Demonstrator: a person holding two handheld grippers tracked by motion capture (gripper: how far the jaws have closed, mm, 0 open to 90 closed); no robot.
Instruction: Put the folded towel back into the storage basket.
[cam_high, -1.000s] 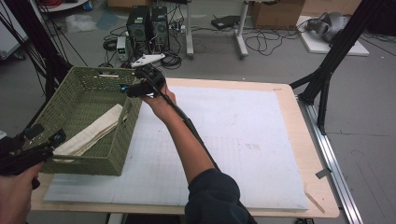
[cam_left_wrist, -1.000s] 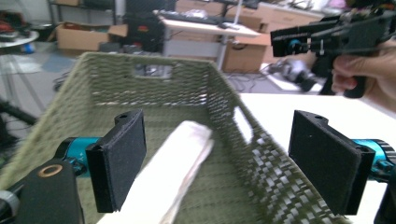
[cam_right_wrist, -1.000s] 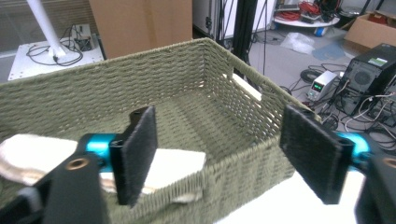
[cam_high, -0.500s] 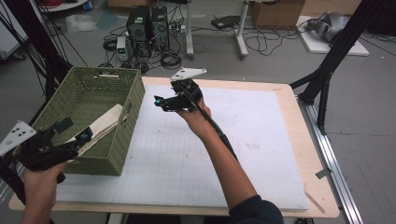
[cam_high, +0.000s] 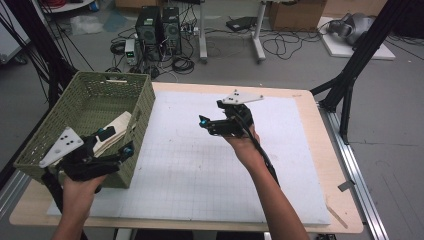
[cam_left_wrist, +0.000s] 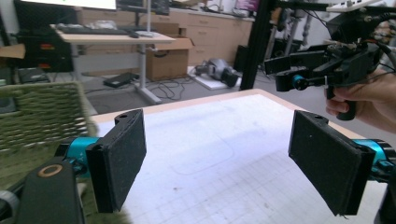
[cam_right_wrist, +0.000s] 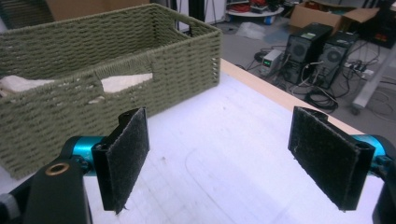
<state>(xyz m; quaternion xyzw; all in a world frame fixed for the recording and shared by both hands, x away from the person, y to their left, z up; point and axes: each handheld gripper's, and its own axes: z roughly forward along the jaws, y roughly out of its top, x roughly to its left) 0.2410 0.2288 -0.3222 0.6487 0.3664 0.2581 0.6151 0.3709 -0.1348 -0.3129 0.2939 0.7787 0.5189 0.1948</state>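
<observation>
A green woven basket (cam_high: 90, 107) stands at the left end of the table, with a folded cream cloth (cam_high: 119, 126) lying in it. My left gripper (cam_high: 117, 142) hovers at the basket's near right corner, jaws wide open and nothing between them (cam_left_wrist: 219, 163). My right gripper (cam_high: 210, 120) is held above the middle of the white mat (cam_high: 200, 170), pointing left toward the basket. It is open and holds nothing (cam_right_wrist: 219, 158). The basket (cam_right_wrist: 93, 60) and the cloth (cam_right_wrist: 126, 81) lie ahead of it. In the left gripper view the right gripper (cam_left_wrist: 322, 65) appears at the upper right.
The white gridded mat covers most of the wooden tabletop (cam_high: 330, 165). Beyond the far edge, on the floor, stand computer towers (cam_high: 160, 27) and loose cables. Black frame legs (cam_high: 350, 85) rise at the table's right side.
My right gripper has pulled back from the basket's far right corner to above the mat's middle. My left gripper has come up and rightward along the basket's near side.
</observation>
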